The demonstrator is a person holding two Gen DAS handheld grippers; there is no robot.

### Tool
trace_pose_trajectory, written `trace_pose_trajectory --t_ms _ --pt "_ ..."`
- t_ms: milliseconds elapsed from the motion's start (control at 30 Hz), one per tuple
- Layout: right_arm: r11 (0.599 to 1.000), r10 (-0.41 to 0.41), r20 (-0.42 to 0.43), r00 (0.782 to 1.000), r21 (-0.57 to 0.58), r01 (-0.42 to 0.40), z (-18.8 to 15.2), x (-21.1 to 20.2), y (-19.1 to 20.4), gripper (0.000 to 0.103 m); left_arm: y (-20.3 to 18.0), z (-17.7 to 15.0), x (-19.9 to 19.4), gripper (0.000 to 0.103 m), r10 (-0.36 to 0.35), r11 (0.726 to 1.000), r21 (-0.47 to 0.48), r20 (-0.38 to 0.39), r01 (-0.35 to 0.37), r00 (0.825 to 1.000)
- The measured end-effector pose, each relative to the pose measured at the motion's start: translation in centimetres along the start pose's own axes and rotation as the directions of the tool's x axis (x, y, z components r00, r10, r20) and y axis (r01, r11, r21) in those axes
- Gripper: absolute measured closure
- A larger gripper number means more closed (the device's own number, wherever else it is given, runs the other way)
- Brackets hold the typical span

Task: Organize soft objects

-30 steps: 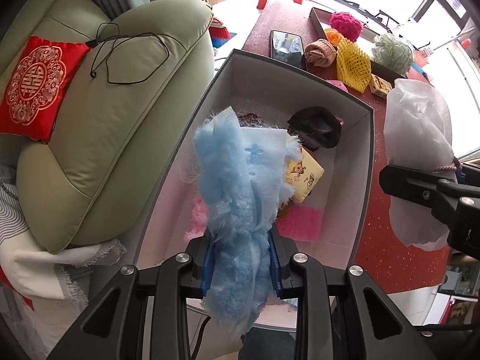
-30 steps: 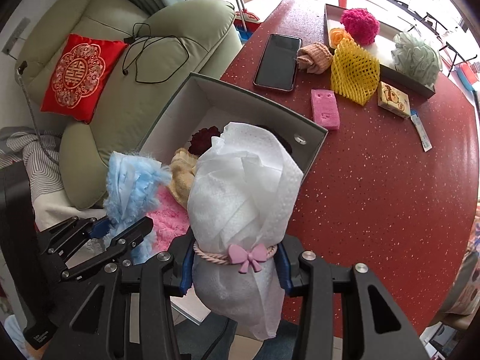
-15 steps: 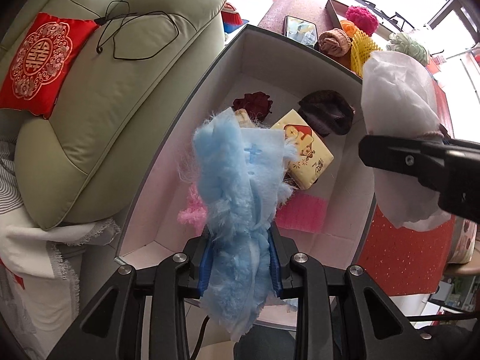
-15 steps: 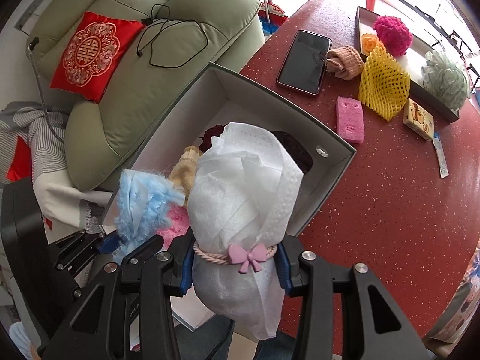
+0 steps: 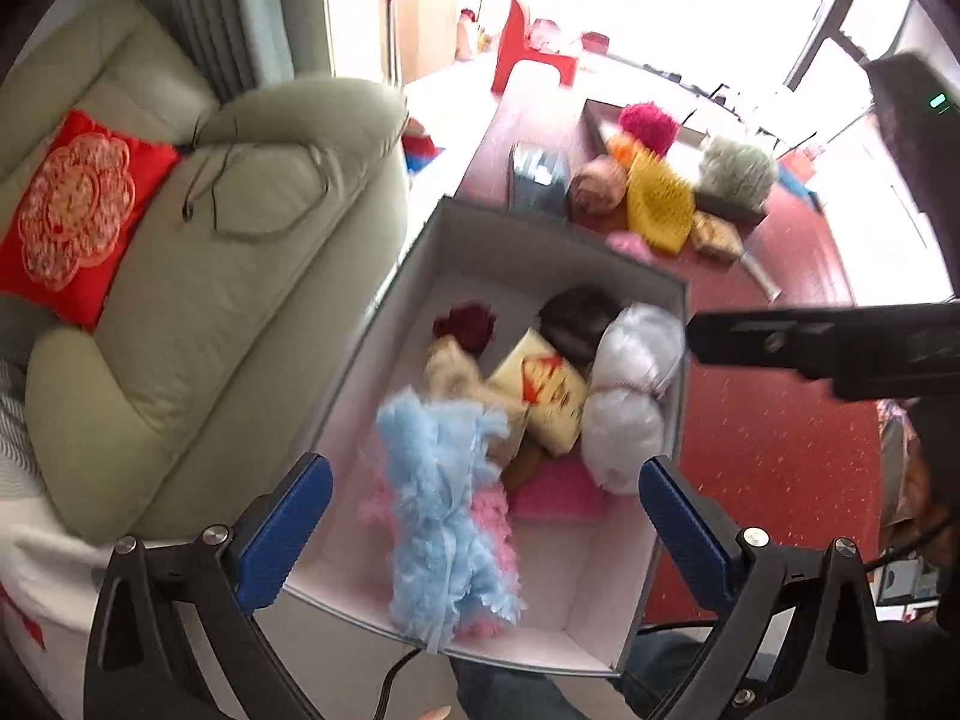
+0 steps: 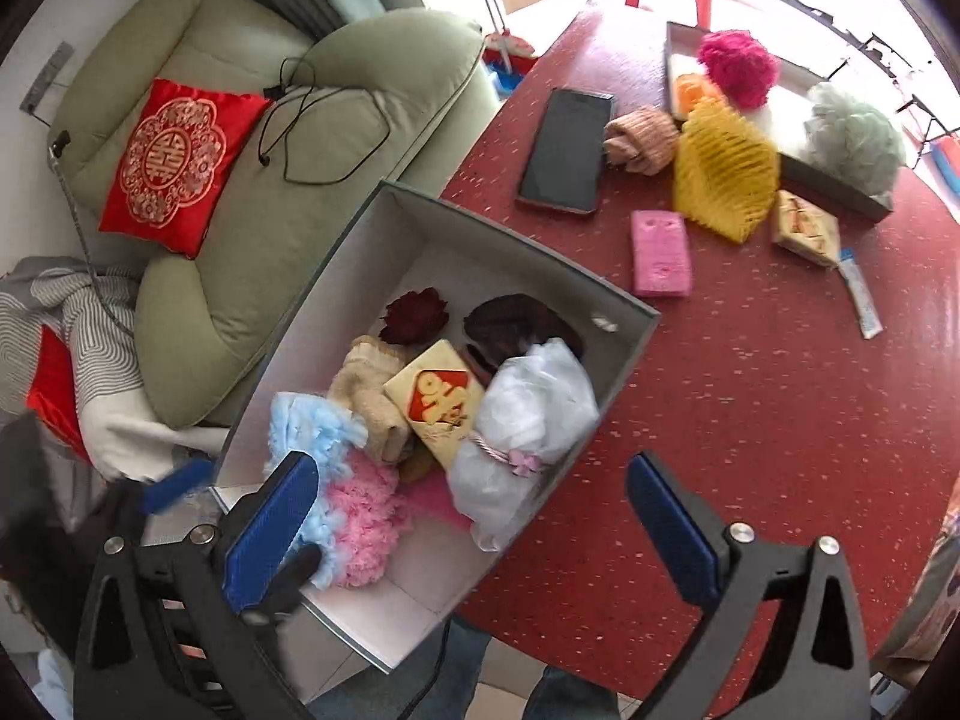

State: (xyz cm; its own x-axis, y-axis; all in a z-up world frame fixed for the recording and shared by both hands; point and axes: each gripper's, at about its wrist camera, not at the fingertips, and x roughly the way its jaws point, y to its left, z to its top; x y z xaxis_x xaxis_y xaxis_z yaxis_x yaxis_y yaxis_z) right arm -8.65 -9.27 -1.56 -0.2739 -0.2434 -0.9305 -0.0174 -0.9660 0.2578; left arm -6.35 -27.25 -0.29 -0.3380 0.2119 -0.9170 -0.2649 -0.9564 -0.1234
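Both claws, left (image 5: 483, 525) and right (image 6: 471, 525), just sprung wide, released: blue fluff (image 5: 441, 498) and white bundle (image 6: 528, 426) dropped in box (image 6: 510, 234); next, fetch far surface (image 6: 750, 390) items

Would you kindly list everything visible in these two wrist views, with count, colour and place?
box: 1, grey outside, white inside, at the table's near edge
blue fluffy item: 1, light blue, in box, near end, on a pink fluffy one
white bundle: 1, white with pink bow, in box against the right wall
yellow packet: 1, in box, middle
beige knit: 1, in box
dark red flower: 1, box's far end
phone: 1, black, on red table
pink sponge: 1, on table
yellow mesh: 1, on table
tray: 1, dark, far table, holding puffs
armchair: 1, green, with red cushion
left gripper: open, just released, above box
right gripper: open, just released
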Motion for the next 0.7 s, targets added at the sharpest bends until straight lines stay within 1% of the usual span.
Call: trace_pose_trajectory --t_ms 33,67,100,133,167,200,233,300,333,400,433,500,567,633,700 --pt "1.000 -0.006 0.014 1.000 -0.001 0.006 -0.3 -0.6 -0.2 0.000 -0.2 0.2 -1.7 0.000 -0.013 1.000 0.027 0.074 0.012 0.997" --pt "1.000 -0.011 0.024 1.000 -0.002 0.011 -0.4 -1.1 -0.4 0.000 -0.5 0.3 -3.6 0.000 -0.031 0.998 0.055 0.141 0.024 0.989" --pt "1.000 -0.014 0.033 0.999 -0.007 0.014 -0.6 -1.6 -0.4 0.000 -0.7 0.4 -5.1 0.000 -0.063 0.995 0.083 0.181 0.048 0.982" --pt "1.000 -0.018 0.038 0.999 -0.017 0.018 -0.8 -2.0 -0.3 0.000 -0.9 0.6 -6.0 0.000 -0.102 0.991 0.105 0.188 0.083 0.977" --pt "0.999 -0.026 0.042 0.999 -0.031 0.027 -1.0 -2.2 -0.2 0.000 -0.9 1.0 -6.2 0.000 -0.139 0.986 0.119 0.162 0.121 0.977" --pt "0.998 -0.038 0.046 0.998 -0.052 0.041 -1.2 -2.5 0.0 0.000 -1.0 1.3 -6.0 0.000 -0.159 0.982 0.123 0.127 0.144 0.979" --pt "0.995 -0.054 0.049 0.997 -0.077 0.057 -1.5 -2.6 0.2 0.000 -1.1 1.4 -5.6 0.000 -0.161 0.981 0.123 0.087 0.150 0.983" --pt "0.990 -0.077 0.049 0.996 -0.118 0.082 -2.0 -2.7 0.8 0.000 -1.6 1.5 -4.4 0.000 -0.130 0.983 0.129 0.004 0.129 0.991" --pt "0.987 -0.083 0.042 0.996 -0.134 0.088 -2.2 -2.7 0.9 0.000 -1.8 1.4 -3.6 0.000 -0.088 0.987 0.130 -0.042 0.093 0.995" --pt "0.983 -0.094 0.033 0.995 -0.157 0.098 -2.7 -2.6 1.2 0.000 -2.2 0.7 -2.3 0.000 -0.034 0.989 0.137 -0.109 0.049 0.993" --pt "0.980 -0.101 0.033 0.994 -0.166 0.106 -2.9 -2.7 1.3 0.000 -2.2 0.2 -1.9 0.000 -0.002 0.991 0.136 -0.131 0.020 0.991" --pt "0.975 -0.118 0.035 0.992 -0.186 0.122 -3.3 -2.8 1.5 0.000 -2.1 -0.6 -1.4 0.000 0.038 0.991 0.130 -0.161 -0.018 0.986" --pt "0.972 -0.124 0.031 0.992 -0.198 0.127 -3.7 -2.7 1.8 0.000 -2.1 -1.1 -1.7 0.000 0.062 0.991 0.123 -0.161 -0.042 0.985" --pt "0.969 -0.132 0.020 0.991 -0.206 0.133 -3.8 -2.5 2.0 0.000 -2.3 -0.9 -2.0 0.000 0.076 0.989 0.137 -0.155 -0.055 0.985" --pt "0.967 -0.132 0.013 0.991 -0.217 0.132 -3.9 -2.3 2.2 0.000 -2.6 -0.8 -2.1 0.000 0.070 0.989 0.138 -0.162 -0.047 0.984"
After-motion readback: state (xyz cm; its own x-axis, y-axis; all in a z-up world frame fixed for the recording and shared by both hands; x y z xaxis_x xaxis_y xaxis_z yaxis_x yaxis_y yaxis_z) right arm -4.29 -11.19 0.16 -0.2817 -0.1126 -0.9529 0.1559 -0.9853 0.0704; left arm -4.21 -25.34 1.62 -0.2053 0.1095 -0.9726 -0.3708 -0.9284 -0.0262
